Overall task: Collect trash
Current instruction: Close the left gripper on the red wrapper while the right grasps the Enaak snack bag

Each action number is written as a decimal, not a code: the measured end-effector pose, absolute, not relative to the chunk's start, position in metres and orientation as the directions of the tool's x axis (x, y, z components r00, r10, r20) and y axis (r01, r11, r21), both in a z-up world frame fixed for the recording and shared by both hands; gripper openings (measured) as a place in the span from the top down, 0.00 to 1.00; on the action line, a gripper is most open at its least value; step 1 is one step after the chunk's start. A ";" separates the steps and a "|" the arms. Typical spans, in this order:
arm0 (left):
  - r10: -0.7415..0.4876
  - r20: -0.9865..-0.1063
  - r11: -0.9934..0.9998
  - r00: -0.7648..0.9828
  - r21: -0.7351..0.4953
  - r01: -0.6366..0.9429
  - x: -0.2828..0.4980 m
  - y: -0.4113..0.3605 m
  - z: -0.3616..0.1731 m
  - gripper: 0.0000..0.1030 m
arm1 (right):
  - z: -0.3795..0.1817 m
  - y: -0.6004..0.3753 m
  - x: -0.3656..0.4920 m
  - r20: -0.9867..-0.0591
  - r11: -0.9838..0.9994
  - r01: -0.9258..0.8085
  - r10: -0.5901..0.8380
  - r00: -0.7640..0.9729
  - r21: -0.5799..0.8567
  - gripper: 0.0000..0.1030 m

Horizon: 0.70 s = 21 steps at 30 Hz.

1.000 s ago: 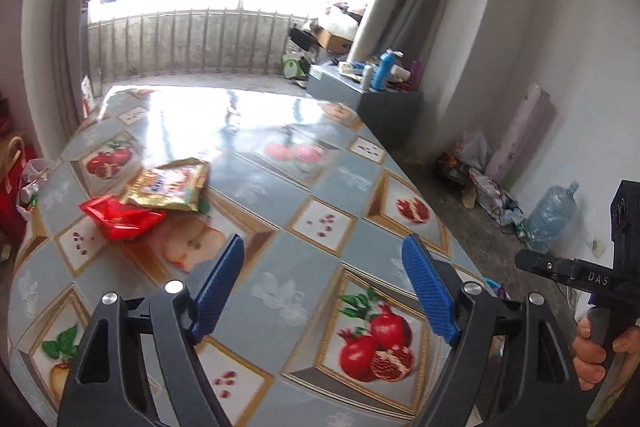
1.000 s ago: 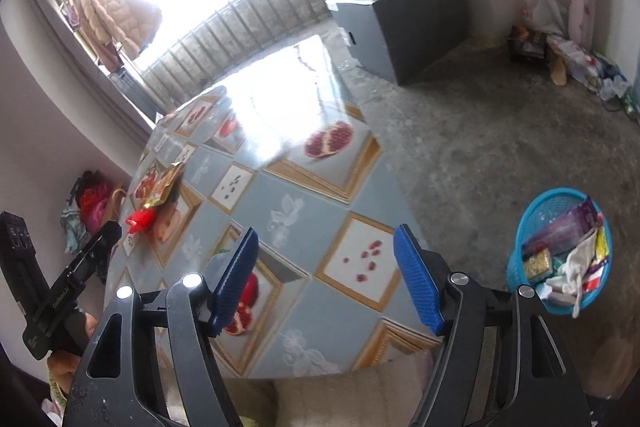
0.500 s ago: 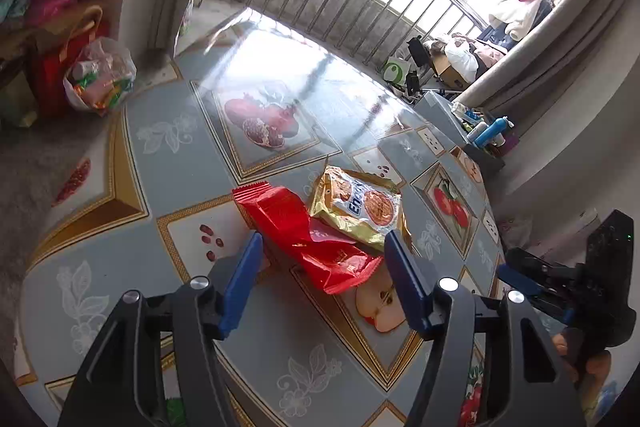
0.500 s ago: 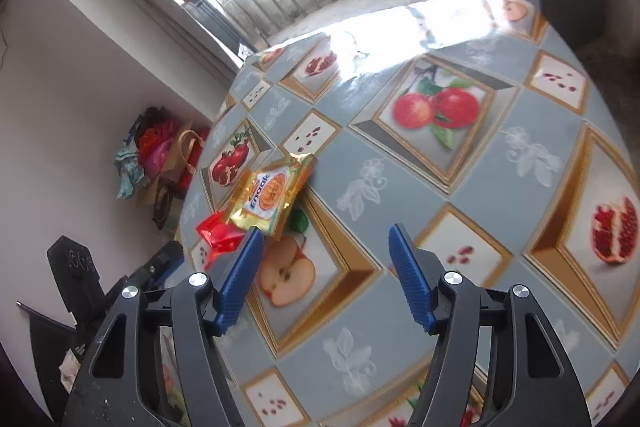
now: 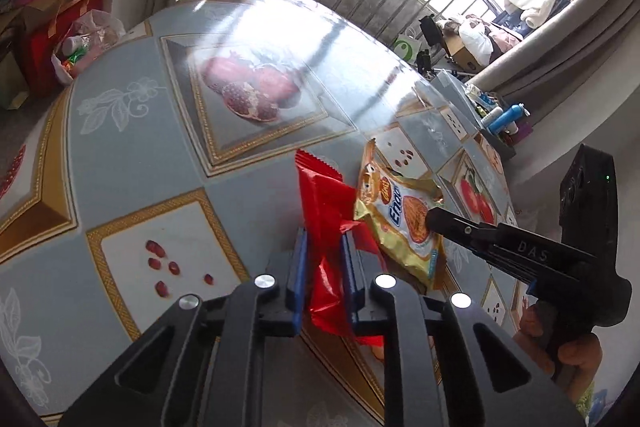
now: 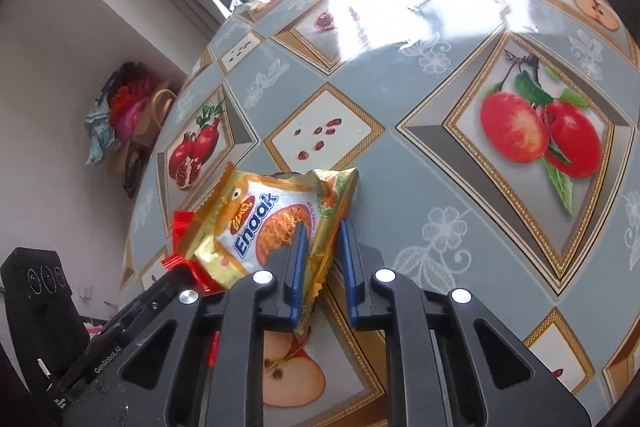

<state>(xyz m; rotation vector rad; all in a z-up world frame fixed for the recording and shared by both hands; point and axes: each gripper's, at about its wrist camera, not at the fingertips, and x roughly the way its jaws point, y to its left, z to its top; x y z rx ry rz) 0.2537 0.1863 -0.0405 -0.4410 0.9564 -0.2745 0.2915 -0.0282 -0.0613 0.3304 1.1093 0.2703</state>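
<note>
Fruit-print tablecloth (image 5: 132, 155) is seen under both tongs, railing and window behind. Left tongs (image 5: 324, 251) have just been closing; red wrapper (image 5: 326, 215) is pinched between the blue pads. Right tongs (image 6: 323, 245) have just been closing too; edge of gold noodle packet (image 6: 272, 215) is pinched. Packet lies overlapping the wrapper, just right of the left tongs

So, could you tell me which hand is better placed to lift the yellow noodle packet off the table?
Right. The right gripper has just closed on the yellow noodle packet, pinching its near edge. The left gripper has closed on the red wrapper beside it.
</note>
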 end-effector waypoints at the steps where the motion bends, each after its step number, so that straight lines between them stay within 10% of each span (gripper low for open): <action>1: -0.421 -0.724 0.879 0.547 -0.474 0.049 0.251 0.180 -0.040 0.87 | -0.060 -0.030 0.287 -0.829 0.922 -0.055 0.368 0.421 0.382 0.88; 21: -0.550 -0.770 0.786 0.324 -0.346 0.512 0.095 0.031 -0.037 0.88 | -0.050 -0.185 0.048 -0.832 0.850 0.328 0.203 0.516 0.411 0.91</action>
